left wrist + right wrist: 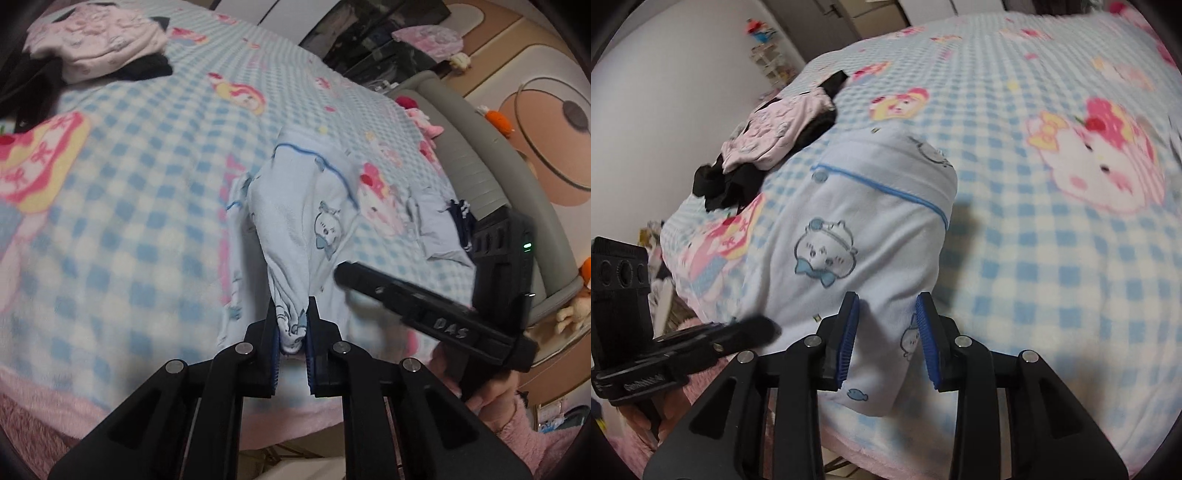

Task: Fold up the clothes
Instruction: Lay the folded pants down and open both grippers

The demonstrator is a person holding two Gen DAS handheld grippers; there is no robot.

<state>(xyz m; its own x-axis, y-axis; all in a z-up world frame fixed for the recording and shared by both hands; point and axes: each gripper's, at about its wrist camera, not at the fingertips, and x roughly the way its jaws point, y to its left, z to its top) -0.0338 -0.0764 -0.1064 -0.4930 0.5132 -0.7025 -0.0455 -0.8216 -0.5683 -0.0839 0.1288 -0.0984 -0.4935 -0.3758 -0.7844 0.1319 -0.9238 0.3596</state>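
A light blue pajama top point(314, 206) with cartoon prints and blue piping lies partly lifted on the checked blanket point(147, 192). My left gripper point(291, 321) is shut on a bunched fold of it and holds that fold up. In the right wrist view the same pajama top point(857, 229) spreads out ahead of my right gripper point(886, 325). That gripper is open, and a flap of the cloth lies loosely between its blue pads point(849, 332). The left gripper point(761, 328) shows blurred at lower left. The right gripper point(343, 275) reaches in from the right, held by a hand.
A pile of pink and black clothes point(96, 48) point(775, 136) sits at the far side of the bed. A grey padded bed edge point(480, 166) with plush toys point(424, 118) runs along the right. The blanket's pink hem point(886, 443) marks the near edge.
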